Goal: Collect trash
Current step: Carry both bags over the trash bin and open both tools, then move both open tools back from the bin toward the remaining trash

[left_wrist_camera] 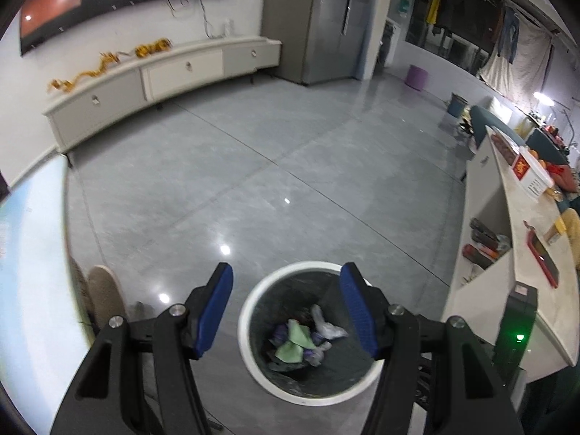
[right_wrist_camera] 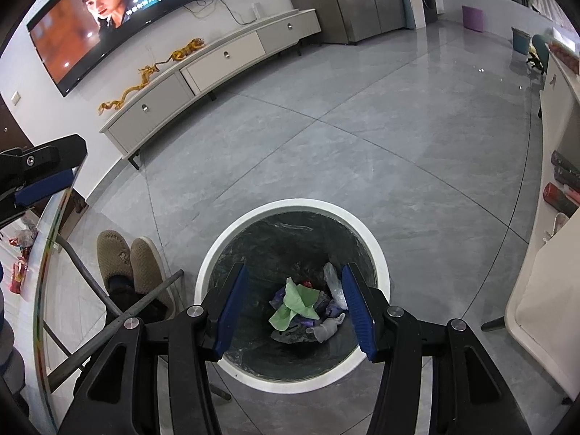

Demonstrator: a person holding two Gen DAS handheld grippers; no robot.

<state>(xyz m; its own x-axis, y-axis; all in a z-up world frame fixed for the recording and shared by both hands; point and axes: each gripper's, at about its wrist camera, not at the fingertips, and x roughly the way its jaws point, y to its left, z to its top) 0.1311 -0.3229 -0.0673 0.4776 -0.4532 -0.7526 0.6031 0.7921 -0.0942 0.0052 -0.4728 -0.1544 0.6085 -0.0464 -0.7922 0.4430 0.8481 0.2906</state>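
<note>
Bin on floor, trash at bottom. Right gripper above bin mouth, jaws spread, empty. Left gripper likewise, probably higher, offset left of bin.

The floor is made of big grey tiles, so shiny that small white lights gleam on it. On the white wall hangs a big TV, and it is switched on. Under the TV stands a long, low white cabinet with drawers. Gold dragon figures lie on top of the cabinet. Beside the cabinet, at the end far from the TV, stands a tall grey fridge. Past the fridge sits a small purple stool. Clothes hang on a rail, well apart from the TV.
</note>
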